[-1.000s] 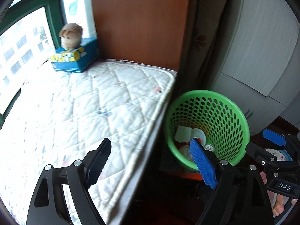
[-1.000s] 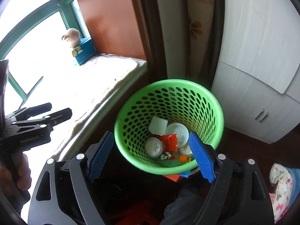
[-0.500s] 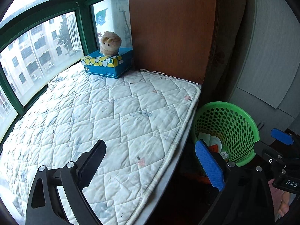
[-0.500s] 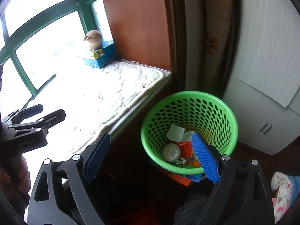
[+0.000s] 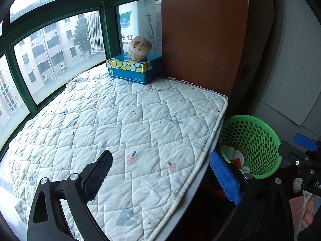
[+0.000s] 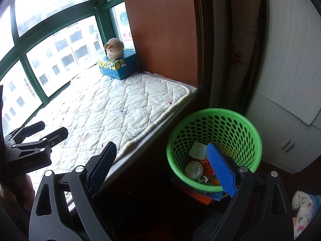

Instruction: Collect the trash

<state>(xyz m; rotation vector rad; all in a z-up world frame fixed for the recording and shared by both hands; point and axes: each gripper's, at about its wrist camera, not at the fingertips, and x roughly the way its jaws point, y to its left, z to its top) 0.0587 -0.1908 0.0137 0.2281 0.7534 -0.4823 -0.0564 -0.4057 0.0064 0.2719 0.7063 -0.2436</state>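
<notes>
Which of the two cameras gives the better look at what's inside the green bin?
The right wrist view. It looks down into the green bin, showing a round lid, a white scrap and red bits at the bottom. The left wrist view has the bin at the edge, its contents mostly hidden behind the rim and a claw finger.

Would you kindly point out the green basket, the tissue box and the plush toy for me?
green basket (image 6: 230,114): right wrist view, on its far rim.
tissue box (image 5: 128,70): left wrist view, on its front face.
plush toy (image 5: 140,49): left wrist view, on its body.
</notes>
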